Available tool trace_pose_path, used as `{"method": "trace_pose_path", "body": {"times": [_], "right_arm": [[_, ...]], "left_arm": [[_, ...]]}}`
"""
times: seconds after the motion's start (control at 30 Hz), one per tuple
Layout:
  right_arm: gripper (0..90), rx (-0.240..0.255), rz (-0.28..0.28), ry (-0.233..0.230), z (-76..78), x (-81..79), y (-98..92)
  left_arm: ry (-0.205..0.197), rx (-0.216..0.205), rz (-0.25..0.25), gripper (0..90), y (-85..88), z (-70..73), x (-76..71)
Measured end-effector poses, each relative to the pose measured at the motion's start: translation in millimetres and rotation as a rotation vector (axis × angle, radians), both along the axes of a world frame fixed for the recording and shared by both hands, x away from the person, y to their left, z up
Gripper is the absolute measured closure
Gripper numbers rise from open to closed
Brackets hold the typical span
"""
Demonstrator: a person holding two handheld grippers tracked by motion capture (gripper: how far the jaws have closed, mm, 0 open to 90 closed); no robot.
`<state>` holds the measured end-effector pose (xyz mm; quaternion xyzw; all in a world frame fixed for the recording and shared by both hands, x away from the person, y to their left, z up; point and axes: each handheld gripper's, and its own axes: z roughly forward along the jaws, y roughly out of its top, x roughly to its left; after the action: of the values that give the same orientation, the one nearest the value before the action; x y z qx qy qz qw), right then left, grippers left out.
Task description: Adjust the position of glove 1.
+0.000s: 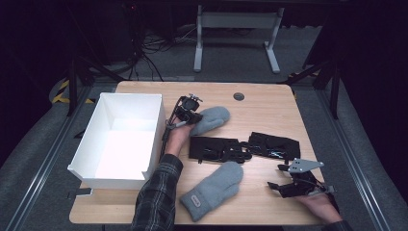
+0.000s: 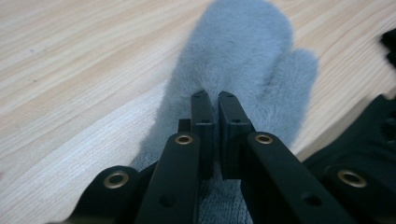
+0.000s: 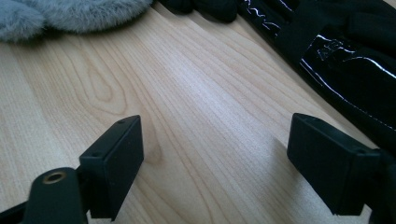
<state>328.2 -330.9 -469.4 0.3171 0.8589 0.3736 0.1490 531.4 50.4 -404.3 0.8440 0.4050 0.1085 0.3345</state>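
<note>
A grey furry mitten (image 1: 214, 117) lies on the wooden table just right of the white box. My left gripper (image 1: 188, 114) is at its cuff end. In the left gripper view the jaws stand nearly together, pinching the mitten's (image 2: 243, 51) fur, so the left gripper (image 2: 214, 100) is shut on it. A second grey mitten (image 1: 214, 190) lies near the front edge. My right gripper (image 1: 275, 176) hovers at the front right. Its jaws are wide apart over bare wood, and the right gripper (image 3: 215, 158) is open with nothing between its fingers.
A white open box (image 1: 130, 103) stands at the table's left. A pair of black gloves (image 1: 243, 147) lies across the middle, and their edge (image 3: 345, 56) is close ahead of the right gripper. A round grommet (image 1: 238, 96) sits near the back edge.
</note>
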Motion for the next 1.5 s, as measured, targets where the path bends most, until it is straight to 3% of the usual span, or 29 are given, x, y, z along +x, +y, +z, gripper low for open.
{"method": "trace_pose_path", "body": {"times": [0.13, 0.43, 0.53, 0.57, 0.87, 1.0, 1.3, 1.5], "right_arm": [[19.2, 0.000, 0.000, 0.000, 0.0, 0.0, 0.0], [19.3, -0.001, -0.001, -0.001, 0.0, -0.1, 0.0], [19.4, -0.003, -0.002, -0.001, 0.1, -0.2, 0.1], [19.4, -0.003, -0.002, -0.001, 0.1, -0.2, 0.1], [20.3, 0.000, -0.013, 0.010, 1.4, 0.8, 0.3], [20.3, 0.000, -0.011, 0.008, 1.3, 0.7, 0.2], [20.4, 0.002, -0.011, 0.002, 0.7, 0.6, -0.1], [20.5, -0.001, -0.013, 0.000, 0.5, 0.8, 0.2]], "left_arm": [[0.004, -0.048, 0.017, 87.7, 5.0, 15.9, -11.8], [0.008, -0.090, -0.009, 87.8, 8.4, 35.9, -46.6], [0.007, -0.102, -0.014, 87.8, 9.9, 40.8, -69.0], [0.007, -0.102, -0.014, 87.8, 9.9, 40.8, -69.0], [0.001, -0.144, -0.019, 87.8, 11.8, 46.3, -119.4], [0.003, -0.155, -0.052, 87.8, 12.5, 47.0, -135.7], [0.023, -0.183, -0.093, 87.8, 18.2, 34.1, -177.4], [0.033, -0.187, -0.089, 87.8, 18.8, 26.7, -204.4]]}}
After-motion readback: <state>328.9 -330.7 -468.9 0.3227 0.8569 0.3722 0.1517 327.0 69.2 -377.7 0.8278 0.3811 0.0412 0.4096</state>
